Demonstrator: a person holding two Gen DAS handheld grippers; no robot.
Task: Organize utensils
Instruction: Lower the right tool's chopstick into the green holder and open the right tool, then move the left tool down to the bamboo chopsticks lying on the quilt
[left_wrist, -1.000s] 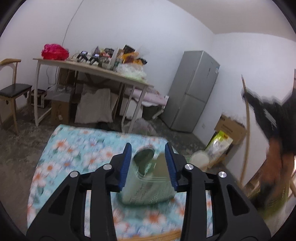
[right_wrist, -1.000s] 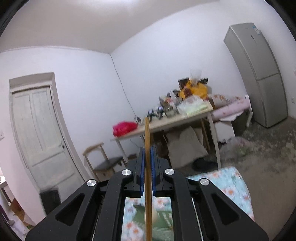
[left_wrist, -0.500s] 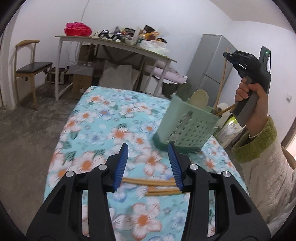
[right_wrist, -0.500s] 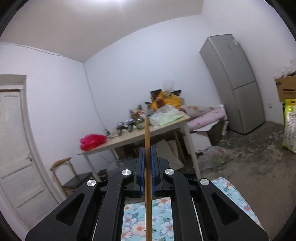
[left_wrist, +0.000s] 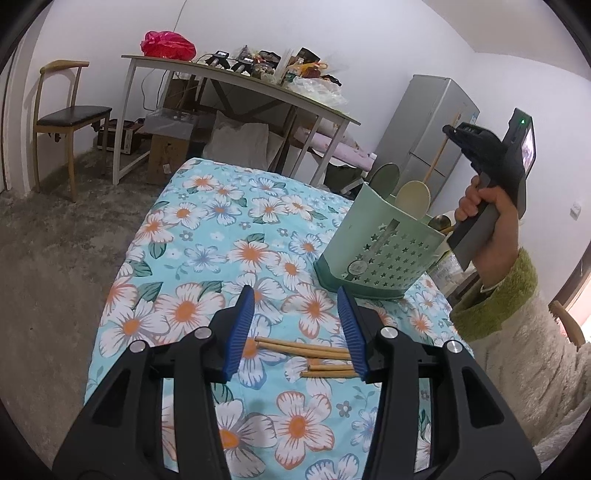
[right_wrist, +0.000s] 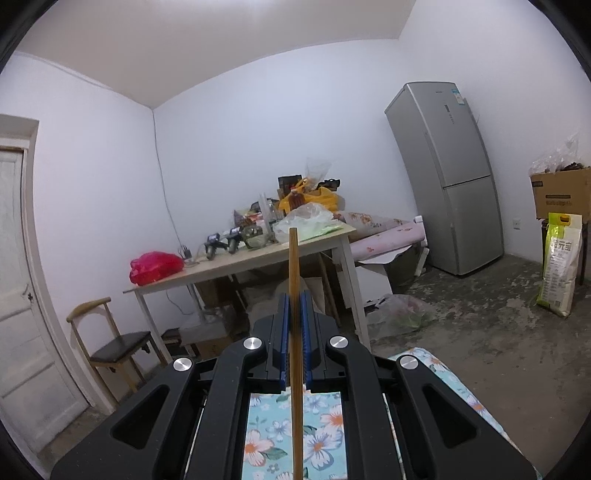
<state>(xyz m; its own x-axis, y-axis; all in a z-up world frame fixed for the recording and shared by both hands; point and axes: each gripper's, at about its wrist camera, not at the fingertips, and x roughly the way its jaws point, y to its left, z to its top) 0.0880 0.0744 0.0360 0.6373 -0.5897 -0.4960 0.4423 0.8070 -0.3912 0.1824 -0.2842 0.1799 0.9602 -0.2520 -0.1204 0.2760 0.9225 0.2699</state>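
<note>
chopsticks (left_wrist: 306, 350) lie loose on the flowered cloth (left_wrist: 207, 236), framed by my left gripper (left_wrist: 295, 328), jaws just opening, nothing pinched; right gripper (right_wrist: 294, 332) pinches one chopstick (right_wrist: 294, 280) upright near the green holder (left_wrist: 376, 251). risk: sticks roll apart or cloth snags

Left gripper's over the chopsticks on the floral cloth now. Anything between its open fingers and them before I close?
Nothing visible does. The left gripper hangs open above the chopsticks, which lie crosswise in the gap on the floral cloth. The green utensil holder stands beyond, clear.
</note>
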